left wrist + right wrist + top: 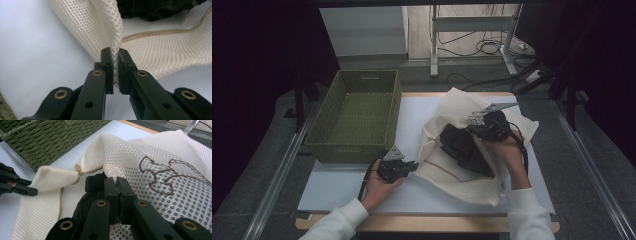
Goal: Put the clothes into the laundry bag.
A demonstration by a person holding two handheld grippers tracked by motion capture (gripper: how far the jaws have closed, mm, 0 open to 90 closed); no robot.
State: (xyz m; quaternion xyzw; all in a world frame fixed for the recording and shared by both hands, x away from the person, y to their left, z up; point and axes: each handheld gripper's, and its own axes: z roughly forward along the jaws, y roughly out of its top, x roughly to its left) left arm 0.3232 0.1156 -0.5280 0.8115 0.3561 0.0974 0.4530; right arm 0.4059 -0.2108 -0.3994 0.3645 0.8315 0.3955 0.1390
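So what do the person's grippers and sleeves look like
Both grippers are black, with two flat jaws dotted with brass-coloured rivets. The left gripper and the right gripper each carry a grey three-cornered plate on top and trail a black cable. The sleeves are white.

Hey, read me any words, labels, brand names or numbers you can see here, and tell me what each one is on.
None: no readable text anywhere.
Mesh bag: a brown stitched outline, a drawing rather than letters.
Woven basket: no label shows.
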